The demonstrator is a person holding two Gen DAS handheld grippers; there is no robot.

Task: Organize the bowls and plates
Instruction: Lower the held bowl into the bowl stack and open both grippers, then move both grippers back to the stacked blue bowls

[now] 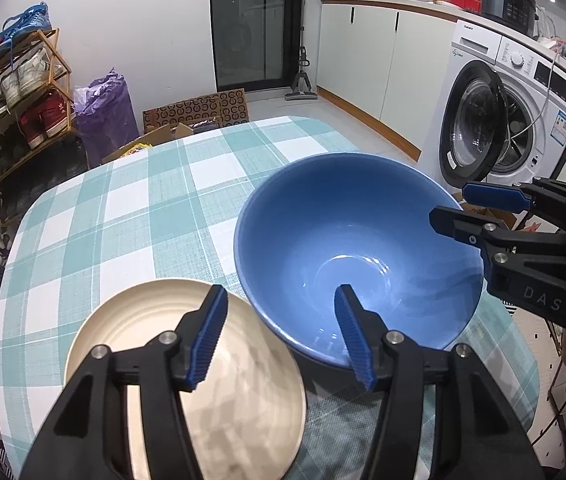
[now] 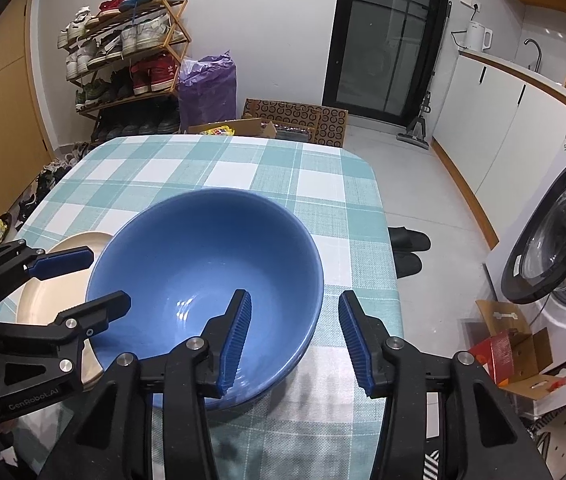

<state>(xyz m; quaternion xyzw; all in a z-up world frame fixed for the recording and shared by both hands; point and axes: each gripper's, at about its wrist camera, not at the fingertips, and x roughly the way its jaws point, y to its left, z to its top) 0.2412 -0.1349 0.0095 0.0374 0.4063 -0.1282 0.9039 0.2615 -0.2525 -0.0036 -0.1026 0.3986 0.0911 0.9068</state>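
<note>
A large blue bowl [image 1: 357,248] stands on the checked table, also in the right wrist view [image 2: 207,276]. A cream plate [image 1: 187,376] lies beside it on its left, its edge under the bowl's side; in the right wrist view [image 2: 55,292] it is partly hidden. My left gripper [image 1: 281,332] is open, its jaws straddling the bowl's left rim, one over the plate and one inside the bowl. My right gripper [image 2: 295,336] is open, straddling the bowl's right rim, one jaw inside. Each gripper shows in the other's view: the right one [image 1: 459,208], the left one [image 2: 99,280].
The table with a teal checked cloth [image 2: 243,168] ends close to the bowl's right side. A washing machine [image 1: 499,120] with its door open stands to the right. A shoe rack [image 2: 123,56], a purple bag [image 2: 207,84] and cardboard boxes [image 2: 295,120] stand beyond the table.
</note>
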